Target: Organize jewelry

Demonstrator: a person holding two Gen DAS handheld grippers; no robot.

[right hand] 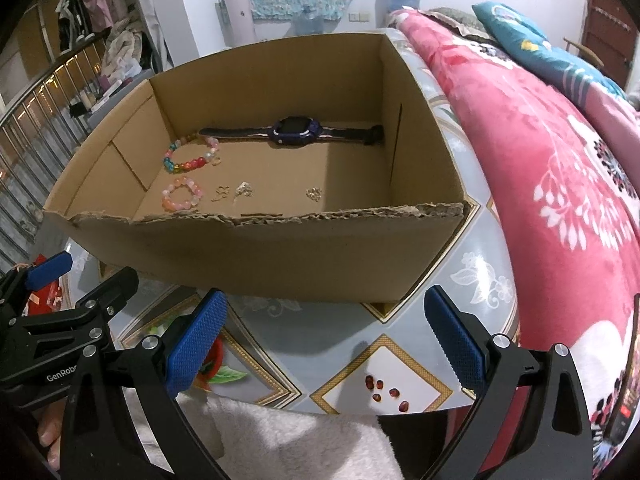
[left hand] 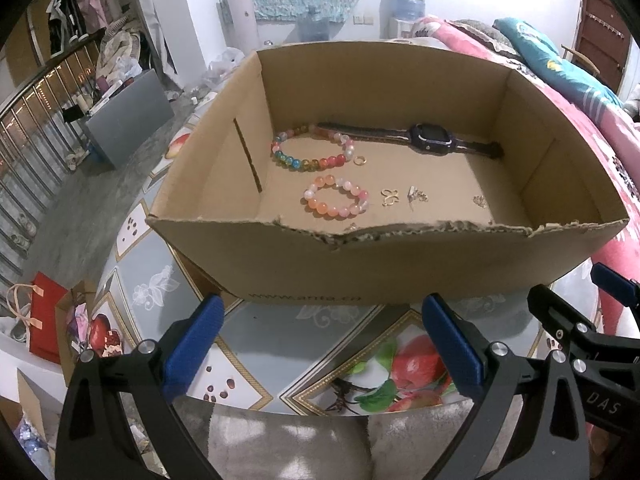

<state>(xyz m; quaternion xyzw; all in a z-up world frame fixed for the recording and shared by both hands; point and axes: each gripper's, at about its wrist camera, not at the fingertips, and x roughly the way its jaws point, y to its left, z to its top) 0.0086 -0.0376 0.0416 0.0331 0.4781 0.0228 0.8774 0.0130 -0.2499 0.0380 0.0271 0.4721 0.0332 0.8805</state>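
An open cardboard box point(left hand: 400, 264) point(right hand: 280, 248) stands on the patterned table. On its floor lie a dark wristwatch point(left hand: 430, 139) point(right hand: 294, 131), a multicoloured bead bracelet point(left hand: 312, 148) point(right hand: 188, 157), a pink and orange bead bracelet point(left hand: 336, 201) point(right hand: 182, 197), a gold ring point(left hand: 360, 160) and small gold and silver pieces point(left hand: 404, 196) point(right hand: 236, 192). My left gripper point(left hand: 320, 344) hovers open before the box's near wall, holding nothing. My right gripper point(right hand: 324, 340) is open too, just right of the left one, also outside the box.
A pink floral blanket point(right hand: 560, 184) lies along the table's right side. A red bag point(left hand: 46, 320) and clutter sit on the floor at left beside a railing point(left hand: 36, 120). Grey cloth point(right hand: 288, 440) lies below the grippers at the table's near edge.
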